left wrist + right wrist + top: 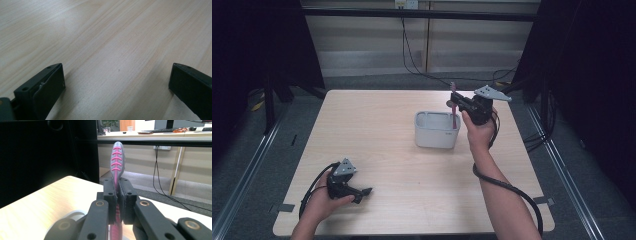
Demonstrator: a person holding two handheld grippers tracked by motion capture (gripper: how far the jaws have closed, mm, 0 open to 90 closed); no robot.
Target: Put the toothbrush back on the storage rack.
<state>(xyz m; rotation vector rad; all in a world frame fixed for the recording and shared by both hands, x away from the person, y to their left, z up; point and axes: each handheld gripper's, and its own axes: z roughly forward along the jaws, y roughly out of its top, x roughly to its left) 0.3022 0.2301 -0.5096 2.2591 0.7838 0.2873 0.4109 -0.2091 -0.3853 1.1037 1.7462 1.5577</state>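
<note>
Toothbrush [116, 160] clamped between right jaws.

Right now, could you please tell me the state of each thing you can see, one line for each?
Left gripper: open, fingers wide apart, low over the bare table, holding nothing.
Right gripper: shut on the pink-and-grey handle, raised above the container.
Pink-and-grey handle: held upright, lower end reaching into the container.
White container: upright on the table, open at the top.
Table: wooden top.
</note>
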